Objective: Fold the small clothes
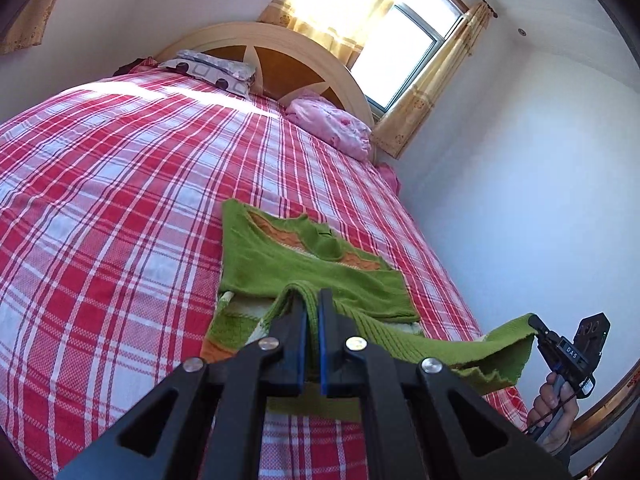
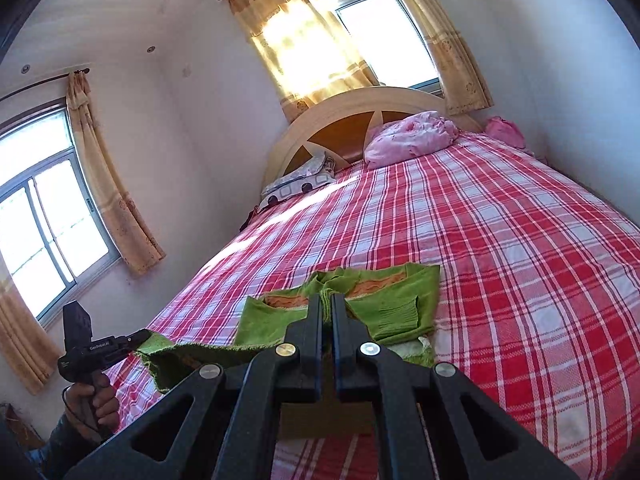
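**Near the foot of the bed: a green hem held up between two tools**

Near the close edge of the red-and-white plaid bedspread lies the small green knitted sweater with orange and cream trim, its far part flat on the bed with a sleeve already turned in over the chest. Its near hem is lifted clear of the cover, stretched between both tools so the edge stays straight and does not sag into a crooked crease.

The left tool has its black fingers pressed together on a ribbed fold of the hem, green knit bunched between the pads. The right tool is likewise clamped on the same garment, with a thin ridge of green fabric standing between its closed fingers. In each view the other tool appears off to the side, gripping the hem's outer corner, so the two holds sit well apart along one edge. That spread is what keeps the cloth taut.

My reading is that the bottom is about to be carried toward the far collar, folding the body in half. The knit looks soft and stretchy, so uneven pull could skew the fold.

A pink bundled quilt and a grey patterned pillow rest far off by the arched wooden headboard, well away from the work.
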